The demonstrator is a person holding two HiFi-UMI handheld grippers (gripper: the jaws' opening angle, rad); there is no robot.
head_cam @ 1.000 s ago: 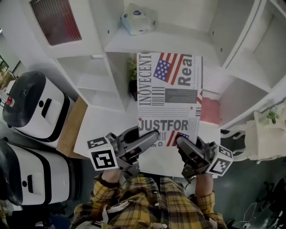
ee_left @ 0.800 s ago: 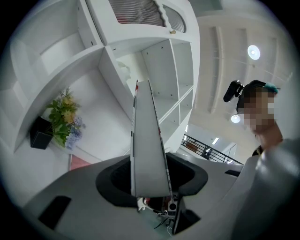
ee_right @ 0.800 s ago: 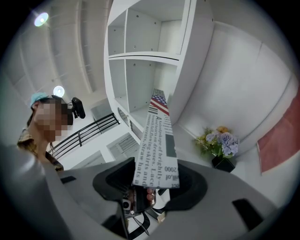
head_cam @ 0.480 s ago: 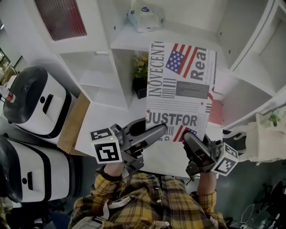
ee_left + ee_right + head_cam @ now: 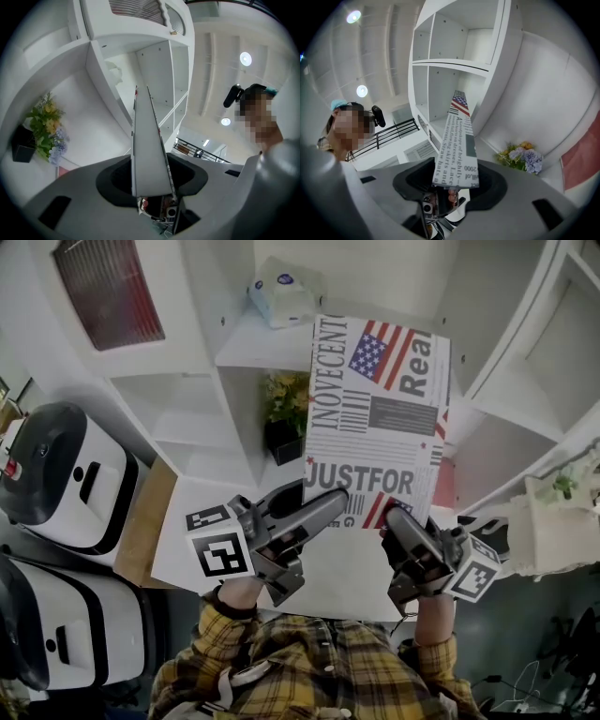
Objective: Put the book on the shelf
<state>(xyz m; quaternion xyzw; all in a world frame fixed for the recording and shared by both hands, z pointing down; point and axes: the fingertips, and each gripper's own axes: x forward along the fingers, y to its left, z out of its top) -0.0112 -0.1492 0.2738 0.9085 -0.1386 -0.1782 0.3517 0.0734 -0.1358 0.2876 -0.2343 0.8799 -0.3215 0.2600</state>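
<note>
The left claw [image 5: 319, 509] and right claw [image 5: 401, 529] both grip the book [image 5: 375, 418] by its near edge, its long axis reaching away toward the shelf [image 5: 251, 343] ahead.

- The left gripper [image 5: 150, 190] has its grey jaws clamped on a thin book [image 5: 147, 150], seen edge-on and standing upright.
- A white shelf unit [image 5: 154, 70] rises behind it.
- Yellow and lilac flowers [image 5: 47, 129] in a dark pot [image 5: 22, 145] sit at left.
- Round ceiling lights [image 5: 245, 58] glow at right.
</note>
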